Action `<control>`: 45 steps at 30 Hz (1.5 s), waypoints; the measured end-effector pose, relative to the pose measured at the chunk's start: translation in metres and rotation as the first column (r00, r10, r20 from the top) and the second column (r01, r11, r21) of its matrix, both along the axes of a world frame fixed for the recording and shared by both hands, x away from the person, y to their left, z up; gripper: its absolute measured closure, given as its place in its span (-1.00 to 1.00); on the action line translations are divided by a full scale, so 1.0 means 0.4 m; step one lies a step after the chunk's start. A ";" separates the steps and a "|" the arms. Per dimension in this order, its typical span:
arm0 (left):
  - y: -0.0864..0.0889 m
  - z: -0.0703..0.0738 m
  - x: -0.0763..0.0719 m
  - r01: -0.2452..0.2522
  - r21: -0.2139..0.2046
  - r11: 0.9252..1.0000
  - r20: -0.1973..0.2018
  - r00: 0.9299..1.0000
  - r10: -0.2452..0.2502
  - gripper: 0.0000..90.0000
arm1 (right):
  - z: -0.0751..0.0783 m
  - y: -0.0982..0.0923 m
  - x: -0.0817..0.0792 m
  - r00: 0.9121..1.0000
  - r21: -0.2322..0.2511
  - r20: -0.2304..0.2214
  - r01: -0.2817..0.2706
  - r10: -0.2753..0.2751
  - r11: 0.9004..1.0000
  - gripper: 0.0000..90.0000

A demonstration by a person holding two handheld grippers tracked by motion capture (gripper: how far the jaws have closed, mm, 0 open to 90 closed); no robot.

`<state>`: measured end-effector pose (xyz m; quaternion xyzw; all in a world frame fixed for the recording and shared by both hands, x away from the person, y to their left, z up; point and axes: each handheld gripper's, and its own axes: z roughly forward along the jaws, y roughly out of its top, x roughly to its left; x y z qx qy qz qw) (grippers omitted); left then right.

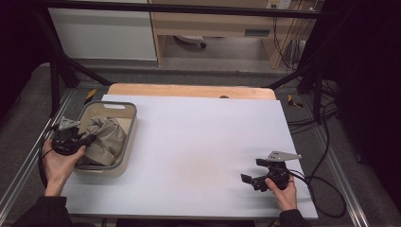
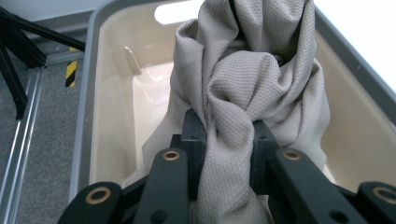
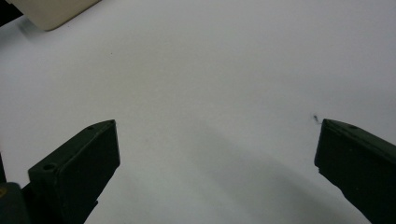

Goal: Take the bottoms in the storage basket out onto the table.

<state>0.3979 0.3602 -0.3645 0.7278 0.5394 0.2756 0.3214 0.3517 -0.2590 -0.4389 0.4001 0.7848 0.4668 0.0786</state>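
A: What does the left gripper [image 2: 229, 140] hold?

B: A bunched beige cloth [image 2: 247, 88]. In the left gripper view its two black jaws are pressed together on a twisted fold of the fabric, which rises from between them into a loose knot-like bundle.

A: Where is the cloth relative to the bin [image 1: 124, 150]?

B: Inside it. In the high view most of the cloth [image 1: 101, 139] lies heaped in the near part of the bin, reaching above the rim. The left gripper [image 1: 85, 140] meets the bin over its left wall, held by the person's left hand [image 1: 59, 163].

A: And the bin itself?

B: Cream inside with a grey rim and a handle slot in its far wall. It stands at the left edge of the white table [image 1: 198, 142].

A: The right gripper [image 1: 253, 179]?

B: Well apart from the bin, to its right, near the table's near edge, low over the bare surface and held by the right hand [image 1: 283, 189]. In the right gripper view its jaws stand wide with nothing between them; a corner of the bin [image 3: 51, 11] appears at upper left.
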 end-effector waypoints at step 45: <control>0.021 0.045 -0.045 -0.025 -0.105 0.994 0.168 0.985 0.043 0.65 | 0.000 0.000 0.000 1.000 0.000 0.002 0.002 -0.002 1.000 -0.99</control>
